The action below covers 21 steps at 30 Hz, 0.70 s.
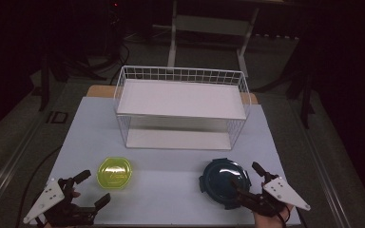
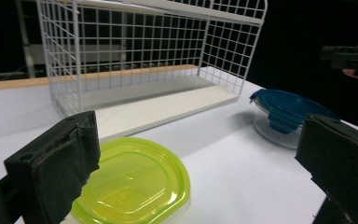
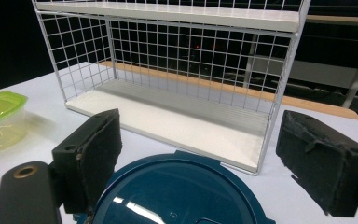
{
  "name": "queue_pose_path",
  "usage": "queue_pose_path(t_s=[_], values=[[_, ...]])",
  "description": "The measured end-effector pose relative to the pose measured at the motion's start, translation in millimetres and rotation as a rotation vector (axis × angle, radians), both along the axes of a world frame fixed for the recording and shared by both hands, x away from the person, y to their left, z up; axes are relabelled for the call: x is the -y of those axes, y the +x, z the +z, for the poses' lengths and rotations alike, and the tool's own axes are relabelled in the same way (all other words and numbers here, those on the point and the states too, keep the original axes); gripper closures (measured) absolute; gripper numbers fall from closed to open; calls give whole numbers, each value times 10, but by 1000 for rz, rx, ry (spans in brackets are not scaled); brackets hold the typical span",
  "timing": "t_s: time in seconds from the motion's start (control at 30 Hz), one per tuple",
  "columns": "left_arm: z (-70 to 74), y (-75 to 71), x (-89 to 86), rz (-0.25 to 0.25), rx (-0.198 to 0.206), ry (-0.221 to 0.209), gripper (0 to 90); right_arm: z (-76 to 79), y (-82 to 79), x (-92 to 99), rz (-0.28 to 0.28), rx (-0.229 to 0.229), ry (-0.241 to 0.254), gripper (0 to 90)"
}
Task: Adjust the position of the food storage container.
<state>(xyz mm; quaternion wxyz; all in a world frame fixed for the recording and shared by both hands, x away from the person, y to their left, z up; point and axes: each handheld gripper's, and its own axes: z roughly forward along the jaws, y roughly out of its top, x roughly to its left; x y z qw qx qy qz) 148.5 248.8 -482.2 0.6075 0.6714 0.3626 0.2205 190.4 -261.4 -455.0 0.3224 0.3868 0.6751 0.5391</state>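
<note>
Left gripper (image 1: 91,188) jaws wide, right gripper (image 1: 247,176) likewise, seemingly

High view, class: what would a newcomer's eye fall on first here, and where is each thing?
The white wire rack with two shelves stands at the back middle of the table. In front of it, a box with a yellow-green lid sits near the open left gripper, and a round box with a dark blue lid lies between the jaws of the open right gripper.
</note>
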Motion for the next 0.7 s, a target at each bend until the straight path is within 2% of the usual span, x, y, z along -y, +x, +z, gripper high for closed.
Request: queue_pose_path(t_s=[0.07,0.23,0.33,0.53,0.6,0.7], values=[[0,-1,1,-34,-1,-17,0,6,-8,6,0,5,1,138],[-6,3,30,-50,-6,2,0,22,-21,3,-1,11,-2,138],[-7,5,29,-51,-6,-4,0,33,-26,-1,0,12,-4,138],[0,2,25,-52,1,-9,0,216,-116,-24,23,89,-32,145],[2,0,26,-52,3,-6,0,262,-113,-26,38,86,-34,144],[1,0,29,-51,4,-6,0,357,-79,1,78,49,-23,142]])
